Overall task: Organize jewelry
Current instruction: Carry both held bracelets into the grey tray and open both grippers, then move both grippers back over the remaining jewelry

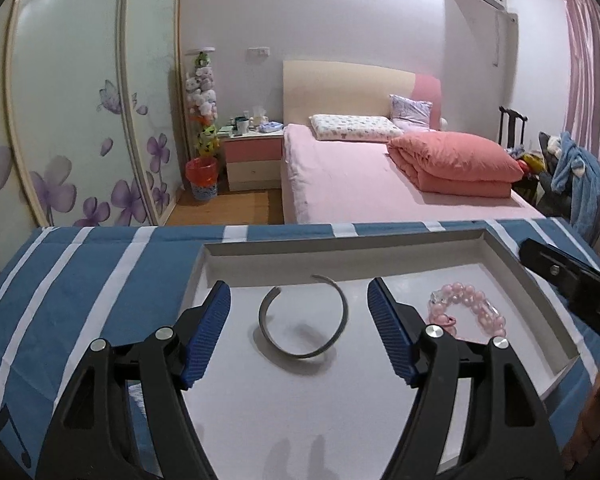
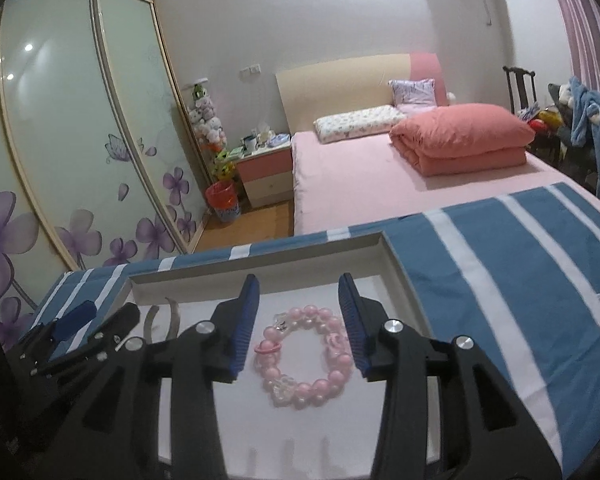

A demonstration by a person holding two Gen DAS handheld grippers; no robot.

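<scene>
Two pieces lie in the white tray (image 1: 540, 300) on the striped worktop | left gripper (image 1: 300, 320) released, fingers straddling the silver bangle (image 1: 304, 320) | right gripper (image 2: 298, 324) released, fingers flanking the pink bead bracelet (image 2: 304, 356), untouched | likely kept apart to avoid tangling.

no readable text, labels or numbers

Each camera sat just behind its own gripper, looking forward and slightly down along the fingers, close over a white tray (image 1: 500, 256) on a striped cloth (image 1: 100, 272). Both views shared the tray, the bangle (image 1: 304, 320), the bead bracelet (image 2: 308, 360) and the bed (image 2: 360, 188) beyond.
</scene>
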